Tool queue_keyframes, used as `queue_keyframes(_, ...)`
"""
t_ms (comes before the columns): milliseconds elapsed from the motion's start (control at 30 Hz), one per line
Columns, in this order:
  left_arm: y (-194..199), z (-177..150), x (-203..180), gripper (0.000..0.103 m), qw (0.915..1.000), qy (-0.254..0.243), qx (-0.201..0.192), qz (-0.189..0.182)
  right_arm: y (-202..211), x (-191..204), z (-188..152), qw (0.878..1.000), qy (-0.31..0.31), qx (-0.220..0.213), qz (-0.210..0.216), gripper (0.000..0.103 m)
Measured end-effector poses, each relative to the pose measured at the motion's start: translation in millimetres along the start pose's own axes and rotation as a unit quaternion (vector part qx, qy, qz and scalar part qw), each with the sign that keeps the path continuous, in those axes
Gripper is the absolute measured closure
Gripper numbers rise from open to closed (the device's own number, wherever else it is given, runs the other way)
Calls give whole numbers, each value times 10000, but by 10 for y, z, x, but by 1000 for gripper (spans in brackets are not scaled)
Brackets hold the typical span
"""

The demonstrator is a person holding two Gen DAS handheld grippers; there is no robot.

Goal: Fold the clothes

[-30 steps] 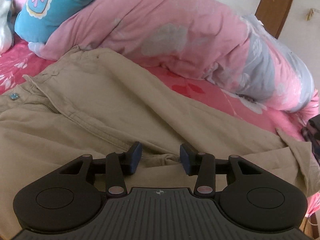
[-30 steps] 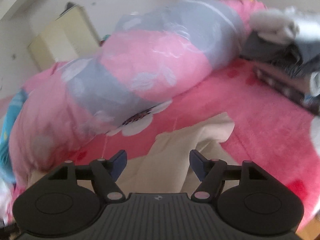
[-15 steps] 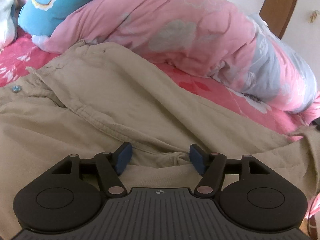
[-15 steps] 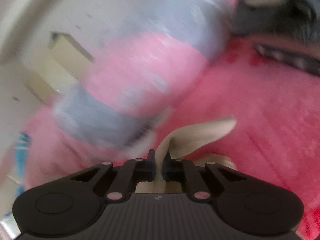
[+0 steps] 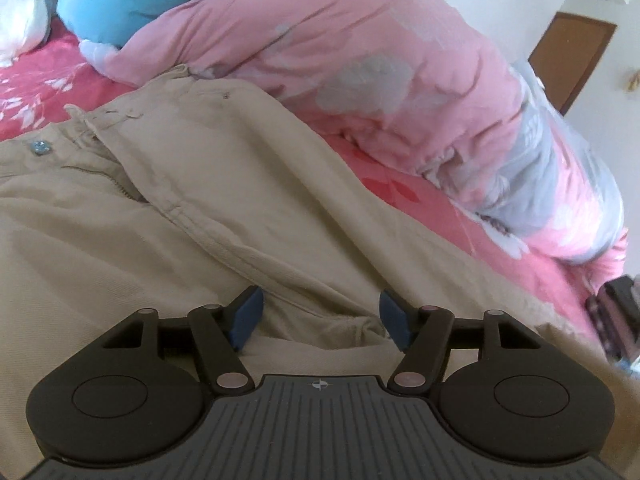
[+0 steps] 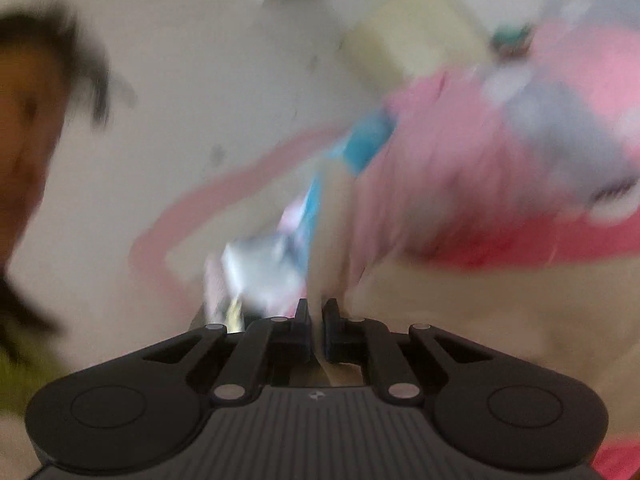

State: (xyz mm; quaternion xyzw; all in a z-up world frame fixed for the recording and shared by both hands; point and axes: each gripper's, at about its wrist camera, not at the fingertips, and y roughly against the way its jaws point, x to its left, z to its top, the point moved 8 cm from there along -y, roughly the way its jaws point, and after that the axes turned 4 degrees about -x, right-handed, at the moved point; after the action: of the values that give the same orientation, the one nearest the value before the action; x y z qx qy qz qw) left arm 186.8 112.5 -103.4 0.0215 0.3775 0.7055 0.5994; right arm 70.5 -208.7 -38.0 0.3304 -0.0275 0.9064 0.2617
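The tan trousers (image 5: 224, 208) lie spread out on the bed (image 5: 500, 240), waist far left, not folded up yet. The left gripper (image 5: 320, 314) is wide open over them. The right gripper (image 6: 315, 320) pinches tan cloth, likely a leg end.

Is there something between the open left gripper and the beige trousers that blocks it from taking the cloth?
Nothing visible does. The left gripper is open right over the beige trousers, bare cloth between its fingers. The pink quilt lies farther back.
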Motion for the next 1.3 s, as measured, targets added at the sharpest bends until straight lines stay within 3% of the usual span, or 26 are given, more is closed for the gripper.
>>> queue_keyframes(100, 32, 29, 31, 39, 10000, 24, -42, 22, -178, -4, -400, 9962, -345, 772, 225, 96)
queue_keyframes(200, 63, 57, 62, 38, 9999, 49, -83, 45, -398, -18, -795, 9836, -606, 1629, 485, 96)
queue_keyframes(300, 95, 86, 93, 38, 9999, 73, -125, 67, -639, 56, -1058, 9698, -760, 2121, 940, 94)
queue_keyframes(367, 105, 97, 105, 39, 9998, 70, -138, 90, -820, -38, -1188, 9628, -1008, 2344, 888, 89)
queue_keyframes(433, 73, 77, 86, 38, 9999, -6, -98, 140, -979, -238, -1359, 9574, -972, 2703, 289, 76)
queue_keyframes(467, 57, 67, 77, 38, 9998, -43, -78, 165, -1015, -319, -1406, 9553, -767, 2855, -75, 74)
queue_keyframes(567, 10, 45, 52, 38, 9996, -139, -34, 232, -982, -375, -1394, 9532, -228, 2964, -560, 72)
queue_keyframes(667, -34, 39, 44, 38, 9994, -176, -38, 278, -746, -213, -1191, 9639, 169, 2598, -549, 55)
queue_keyframes(800, -116, 21, 33, 36, 9989, -301, 8, 370, -457, -88, -729, 9794, 528, 1829, -676, 49)
queue_keyframes(900, -138, 15, 9, 35, 9981, -419, -6, 446, -123, -82, -331, 9942, 195, 945, -484, 44)
queue_keyframes(1000, -127, 11, 13, 35, 9982, -388, -47, 462, 306, -229, 79, 9988, -122, -103, -465, 34)
queue_keyframes(1067, -127, 9, 17, 35, 9982, -376, -43, 464, 646, -506, 327, 9913, -331, -832, -963, 26)
queue_keyframes(1167, -130, 17, 8, 35, 9980, -416, -34, 482, 1160, -1177, 583, 9562, -762, -1444, -2431, 24)
queue_keyframes(1233, -131, 21, 5, 35, 9978, -433, -37, 496, 1368, -1660, 629, 9282, -1065, -1309, -3317, 24)
queue_keyframes(1300, -131, 23, 4, 35, 9977, -446, -45, 509, 1428, -2110, 576, 9026, -1404, -854, -3978, 29)
